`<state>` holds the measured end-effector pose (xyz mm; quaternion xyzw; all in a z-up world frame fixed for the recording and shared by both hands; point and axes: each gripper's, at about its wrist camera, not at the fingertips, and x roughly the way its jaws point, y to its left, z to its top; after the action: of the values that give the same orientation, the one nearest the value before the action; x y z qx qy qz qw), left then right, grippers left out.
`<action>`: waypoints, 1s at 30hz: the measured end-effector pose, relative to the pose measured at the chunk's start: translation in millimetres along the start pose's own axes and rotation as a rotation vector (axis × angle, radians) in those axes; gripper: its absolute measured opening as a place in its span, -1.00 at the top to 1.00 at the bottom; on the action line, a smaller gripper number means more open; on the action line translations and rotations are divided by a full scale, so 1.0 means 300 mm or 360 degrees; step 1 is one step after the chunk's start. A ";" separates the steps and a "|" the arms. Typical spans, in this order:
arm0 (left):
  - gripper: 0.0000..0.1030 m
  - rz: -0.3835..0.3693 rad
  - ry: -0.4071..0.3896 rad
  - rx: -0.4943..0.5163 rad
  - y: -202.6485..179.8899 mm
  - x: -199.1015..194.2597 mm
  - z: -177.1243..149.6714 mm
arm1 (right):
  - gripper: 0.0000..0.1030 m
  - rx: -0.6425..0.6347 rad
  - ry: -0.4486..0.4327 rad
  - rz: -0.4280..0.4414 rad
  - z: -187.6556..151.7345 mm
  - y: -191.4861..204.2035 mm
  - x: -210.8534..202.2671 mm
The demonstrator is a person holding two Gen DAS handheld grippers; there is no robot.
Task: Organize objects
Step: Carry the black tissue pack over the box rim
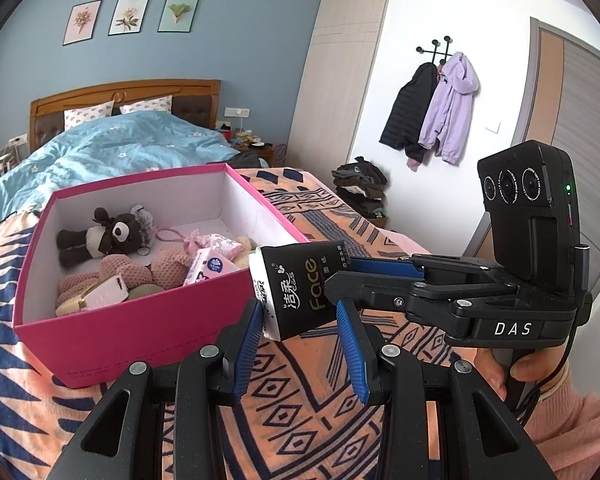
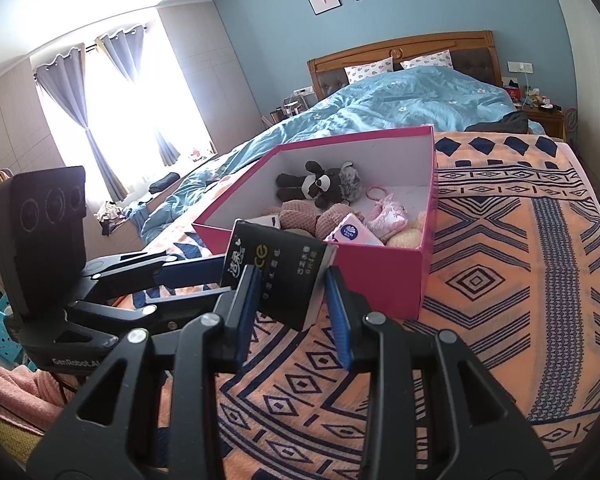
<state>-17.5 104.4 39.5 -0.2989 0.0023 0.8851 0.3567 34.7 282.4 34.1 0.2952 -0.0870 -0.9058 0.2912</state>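
A black tissue pack marked "Face" hangs in the air beside the pink box's near right corner. My right gripper reaches in from the right and is shut on it. My left gripper brackets the pack's lower end; its left pad touches, its right pad stands apart. In the right wrist view the pack sits between my right gripper's fingers, with the left gripper coming from the left. The pink box holds a dark plush bear, pink knitted toys and small tissue packs.
The box stands on an orange and navy patterned blanket over the bed. A blue duvet and wooden headboard lie beyond. Jackets hang on the right wall above a clothes pile. A curtained window is on the left.
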 end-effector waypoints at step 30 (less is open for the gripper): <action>0.28 -0.0056 -0.0005 -0.0013 0.053 0.034 0.045 | 0.29 -0.0013 -0.0022 -0.0005 0.048 -0.013 0.007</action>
<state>-40.4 102.0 41.8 -0.2989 -0.0071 0.8791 0.3711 23.0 284.1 43.4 0.2879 -0.0847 -0.9086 0.2905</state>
